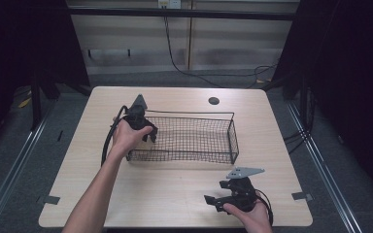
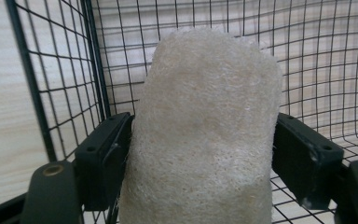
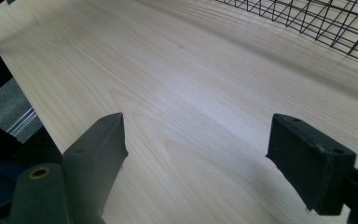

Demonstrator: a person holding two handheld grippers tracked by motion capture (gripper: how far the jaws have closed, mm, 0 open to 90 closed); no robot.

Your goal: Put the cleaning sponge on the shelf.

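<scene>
Loofah (image 2: pixel 205 135): pale cream, fibrous, rounded top

The loofah sponge (image 2: pixel 205 130) is cream-white with a fuzzy, fibrous weave. The wire basket (image 1: pixel 194 138) is black, a grid of small squares. The tabletop (image 1: pixel 175 194) is pale wood with fine grain. Both grippers, left (image 1: pixel 148 133) and right (image 1: pixel 218 201), are black.

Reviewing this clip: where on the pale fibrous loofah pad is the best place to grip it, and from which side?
Grip the loofah pad across its narrow width near the middle, as the left gripper does now, jaws pressing on both long edges. Come from above through the wire basket's open top: the mesh walls block the sides, and the pad looks soft, so it may compress.
</scene>
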